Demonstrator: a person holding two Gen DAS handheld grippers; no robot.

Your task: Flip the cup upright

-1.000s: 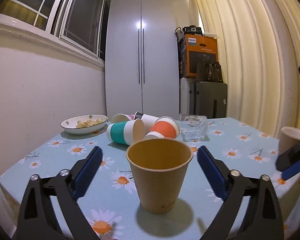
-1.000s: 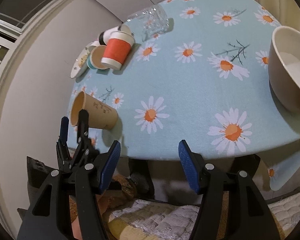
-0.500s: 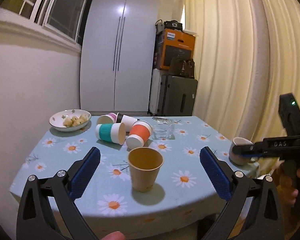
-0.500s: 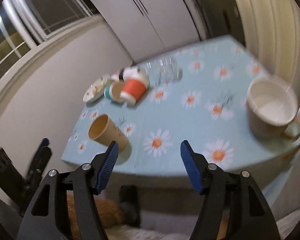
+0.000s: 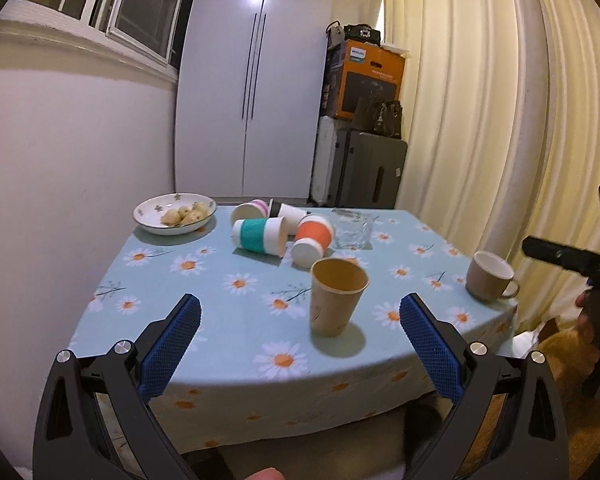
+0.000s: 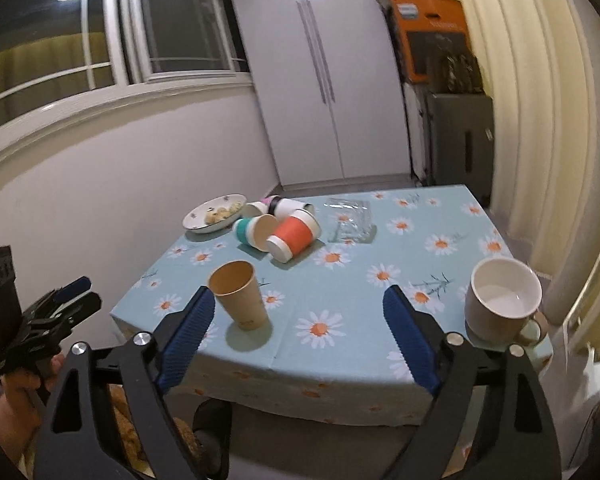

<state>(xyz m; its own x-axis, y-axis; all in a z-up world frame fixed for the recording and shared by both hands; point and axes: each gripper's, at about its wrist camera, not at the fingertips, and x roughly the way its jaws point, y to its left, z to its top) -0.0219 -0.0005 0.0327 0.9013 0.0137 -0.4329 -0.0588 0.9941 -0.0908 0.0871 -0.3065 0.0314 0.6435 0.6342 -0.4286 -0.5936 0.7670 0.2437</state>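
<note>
A brown paper cup (image 5: pixel 336 300) stands upright, mouth up, on the daisy tablecloth (image 5: pixel 220 280) near the front edge; it also shows in the right wrist view (image 6: pixel 240 294). My left gripper (image 5: pixel 300 344) is open and empty, held back off the table's front edge, apart from the cup. My right gripper (image 6: pixel 296 336) is open and empty, also back from the table. Each gripper shows at the side of the other's view, the right one (image 5: pixel 572 260) and the left one (image 6: pixel 52 312).
Several paper cups lie on their sides mid-table, among them a teal one (image 5: pixel 260 236) and an orange one (image 5: pixel 312 240). A glass dish (image 5: pixel 352 232), a plate of food (image 5: pixel 176 214) and a beige mug (image 5: pixel 490 282) also stand on the table. A white cabinet stands behind.
My left gripper has drawn back from the upright brown cup, which stays standing. My right gripper has pulled back and tilted up from looking down at the table.
</note>
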